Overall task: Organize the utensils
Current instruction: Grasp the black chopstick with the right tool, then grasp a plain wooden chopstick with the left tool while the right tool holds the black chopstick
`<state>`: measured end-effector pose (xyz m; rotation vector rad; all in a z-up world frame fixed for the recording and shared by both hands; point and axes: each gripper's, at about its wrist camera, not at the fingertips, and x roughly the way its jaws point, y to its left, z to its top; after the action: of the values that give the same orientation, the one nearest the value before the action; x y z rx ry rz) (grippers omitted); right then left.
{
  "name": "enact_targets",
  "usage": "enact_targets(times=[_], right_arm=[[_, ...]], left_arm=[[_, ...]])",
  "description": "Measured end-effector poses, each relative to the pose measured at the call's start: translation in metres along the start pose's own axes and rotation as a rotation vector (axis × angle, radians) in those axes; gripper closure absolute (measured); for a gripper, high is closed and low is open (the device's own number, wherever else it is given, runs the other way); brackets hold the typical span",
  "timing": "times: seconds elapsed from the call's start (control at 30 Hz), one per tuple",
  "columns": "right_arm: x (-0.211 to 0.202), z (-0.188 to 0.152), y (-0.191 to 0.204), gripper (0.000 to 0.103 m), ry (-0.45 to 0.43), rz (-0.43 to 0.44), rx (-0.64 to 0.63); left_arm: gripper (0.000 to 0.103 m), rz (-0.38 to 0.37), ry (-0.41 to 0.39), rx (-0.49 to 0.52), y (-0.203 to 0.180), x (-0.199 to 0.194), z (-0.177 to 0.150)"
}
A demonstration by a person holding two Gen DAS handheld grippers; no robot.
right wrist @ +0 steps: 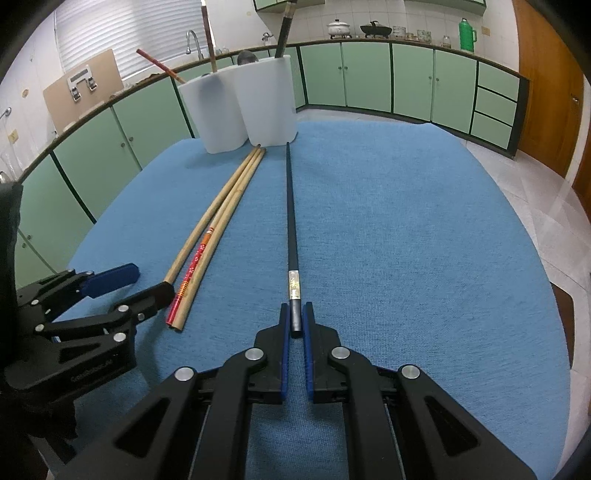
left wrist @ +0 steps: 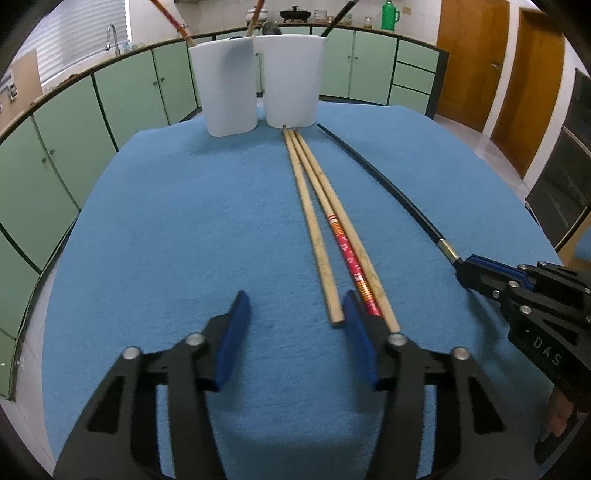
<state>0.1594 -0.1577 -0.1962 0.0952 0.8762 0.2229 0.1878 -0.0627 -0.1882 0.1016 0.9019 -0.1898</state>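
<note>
Three chopsticks lie together on the blue cloth: a plain wooden one (left wrist: pixel 314 229), a red-patterned one (left wrist: pixel 351 258) and another wooden one (left wrist: pixel 369 266). My left gripper (left wrist: pixel 293 306) is open, its right finger touching their near ends; it also shows in the right wrist view (right wrist: pixel 147 284). A black chopstick (right wrist: pixel 290 221) lies to the right. My right gripper (right wrist: pixel 294 314) is shut on its near end, also seen from the left wrist view (left wrist: pixel 465 269). Two white holders (left wrist: pixel 231 88) (left wrist: pixel 291 81) stand at the far edge with several utensils inside.
The blue cloth (right wrist: pixel 406 240) covers the table. Green cabinets (right wrist: pixel 369 74) and a counter with pots and a green flask (right wrist: pixel 467 35) run behind. Wooden doors (left wrist: pixel 472 55) stand at the right.
</note>
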Motion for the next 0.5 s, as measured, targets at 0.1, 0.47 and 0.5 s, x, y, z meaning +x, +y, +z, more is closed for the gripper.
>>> enact_targets(times=[0.1, 0.47, 0.5], right_arm=[[0.000, 0.000, 0.000, 0.096, 0.000, -0.001, -0.001], [-0.006, 0.002, 0.004, 0.097, -0.017, -0.014, -0.023], [-0.009, 0.004, 0.004, 0.097, -0.023, -0.012, -0.024]], left_arm=[[0.077, -0.021, -0.009, 0.009, -0.006, -0.002, -0.001], [0.097, -0.046, -0.044, -0.005, -0.006, -0.015, -0.001], [0.097, -0.042, -0.056, 0.000, -0.006, -0.020, 0.000]])
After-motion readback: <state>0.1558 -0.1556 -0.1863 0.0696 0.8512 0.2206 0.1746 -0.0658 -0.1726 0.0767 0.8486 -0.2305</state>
